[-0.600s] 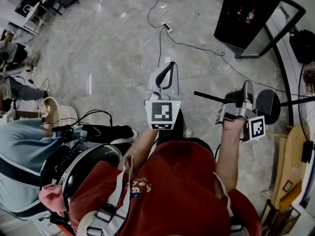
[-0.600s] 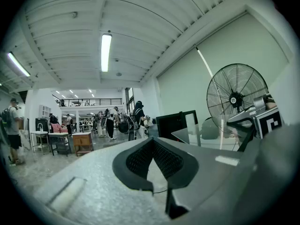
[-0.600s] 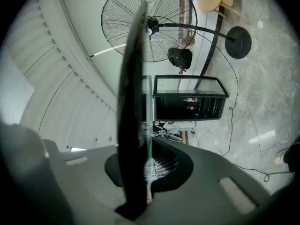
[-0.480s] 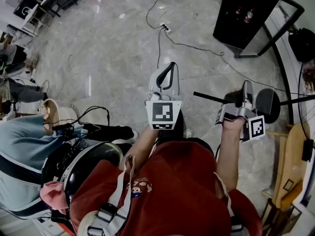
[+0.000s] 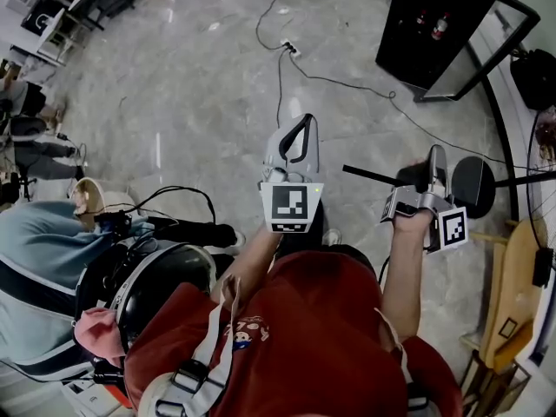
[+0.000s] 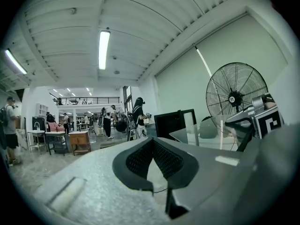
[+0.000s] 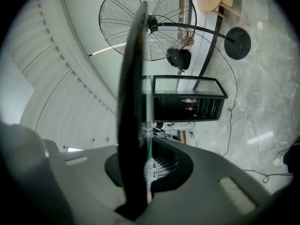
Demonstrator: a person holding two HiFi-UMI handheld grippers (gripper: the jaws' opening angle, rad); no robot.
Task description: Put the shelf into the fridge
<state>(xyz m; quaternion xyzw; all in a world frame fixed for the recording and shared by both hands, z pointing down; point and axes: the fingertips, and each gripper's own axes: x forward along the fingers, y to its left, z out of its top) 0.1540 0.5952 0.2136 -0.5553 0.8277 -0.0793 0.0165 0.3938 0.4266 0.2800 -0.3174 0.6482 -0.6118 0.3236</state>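
both grippers point level above the grey stone floor (image 5: pixel 191 102). my right gripper (image 5: pixel 436 159) is clenched on the shelf (image 7: pixel 133 102), a glass pane with a dark edge. i see it edge-on between the jaws, and it reaches out to the side of the left gripper (image 6: pixel 153 142). that one is closed too, its jaws meet at the tips with nothing between them. the black fridge (image 5: pixel 434 24), bottles inside, stands well apart from the shelf, across the floor.
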